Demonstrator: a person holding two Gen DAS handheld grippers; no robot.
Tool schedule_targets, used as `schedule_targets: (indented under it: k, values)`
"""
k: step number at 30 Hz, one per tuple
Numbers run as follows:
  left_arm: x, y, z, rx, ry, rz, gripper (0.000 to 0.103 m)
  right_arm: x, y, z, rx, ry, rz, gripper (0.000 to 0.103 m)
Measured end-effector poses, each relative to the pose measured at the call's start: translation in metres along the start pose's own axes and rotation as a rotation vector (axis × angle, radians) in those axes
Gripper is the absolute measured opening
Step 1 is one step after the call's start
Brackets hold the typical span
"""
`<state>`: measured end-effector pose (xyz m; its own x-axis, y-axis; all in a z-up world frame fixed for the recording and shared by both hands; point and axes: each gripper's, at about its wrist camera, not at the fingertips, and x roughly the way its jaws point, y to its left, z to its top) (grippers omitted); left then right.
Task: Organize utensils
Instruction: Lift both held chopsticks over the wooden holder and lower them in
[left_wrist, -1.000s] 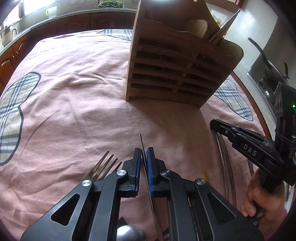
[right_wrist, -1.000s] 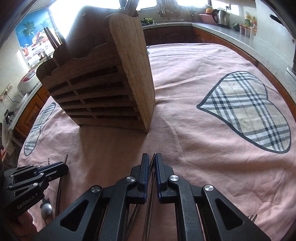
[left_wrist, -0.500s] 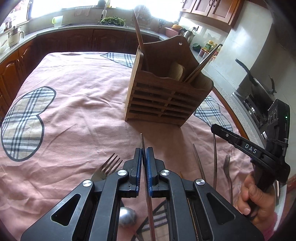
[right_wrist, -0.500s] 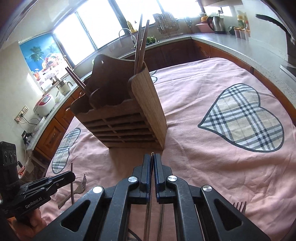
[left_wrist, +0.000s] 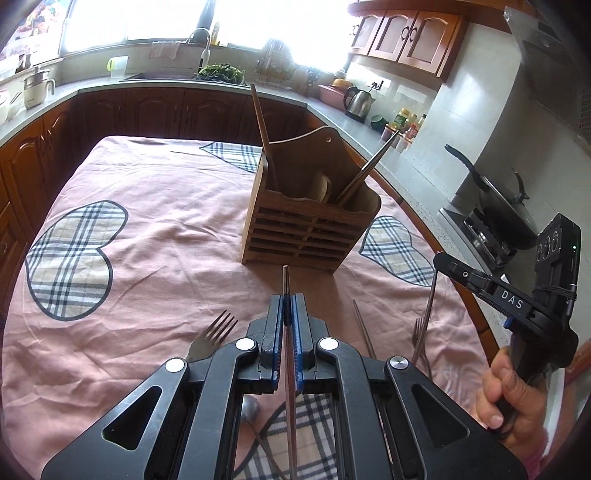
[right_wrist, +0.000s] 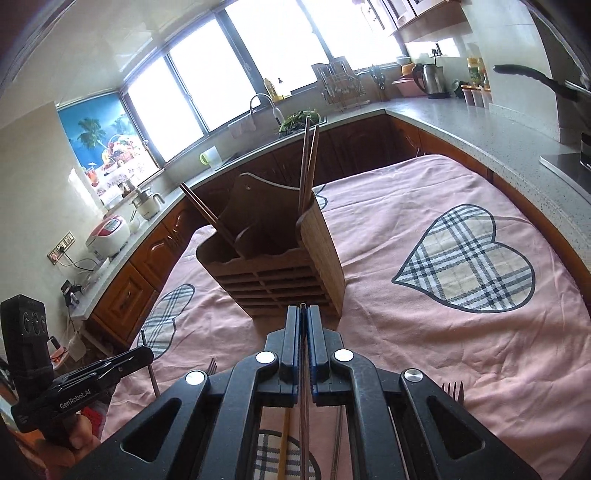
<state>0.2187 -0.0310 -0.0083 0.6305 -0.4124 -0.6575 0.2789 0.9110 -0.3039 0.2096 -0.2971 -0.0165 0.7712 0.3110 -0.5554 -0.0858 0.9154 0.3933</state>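
Now slatted wood holder (left_wrist: 312, 230), thin chopstick (left_wrist: 285, 280)

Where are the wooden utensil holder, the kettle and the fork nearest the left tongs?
wooden utensil holder (left_wrist: 303, 236): left wrist view, slatted front wall.
kettle (left_wrist: 359, 102): left wrist view, steel body.
fork (left_wrist: 218, 326): left wrist view, on its tines.

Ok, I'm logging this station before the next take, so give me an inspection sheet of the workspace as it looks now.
Surface: pink tablecloth with plaid hearts, wrinkled.
Job's things: wooden utensil holder upright, chopsticks already in it; forks and a spoon lie loose on the cloth.
Clutter: nothing seen.
Grippers: left gripper shut on a chopstick; right gripper shut on a chopstick.
Cables: nothing seen on the table.
Surroundings: kitchen counter, kettle, wok, windows.
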Motion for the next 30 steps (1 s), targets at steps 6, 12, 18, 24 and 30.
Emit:
schedule_targets:
  k: [6, 12, 18, 24, 30]
  values:
    - [-0.024, 0.000, 0.000, -0.003, -0.049, -0.004, 0.004, -0.026, 0.010, 0.005, -0.017, -0.057, 0.017, 0.004]
    - [-0.044, 0.002, 0.003, -0.011, -0.103, -0.005, 0.004, -0.045, 0.017, 0.011, -0.024, -0.107, 0.022, 0.004]
    - [-0.058, 0.003, 0.008, -0.018, -0.141, -0.003, 0.004, -0.058, 0.021, 0.016, -0.031, -0.144, 0.025, 0.004]
    - [-0.064, 0.004, 0.013, -0.027, -0.170, -0.006, 0.004, -0.067, 0.022, 0.021, -0.031, -0.173, 0.027, 0.004]
    - [-0.072, 0.005, 0.022, -0.034, -0.205, -0.007, 0.004, -0.072, 0.020, 0.025, -0.020, -0.196, 0.026, 0.004]
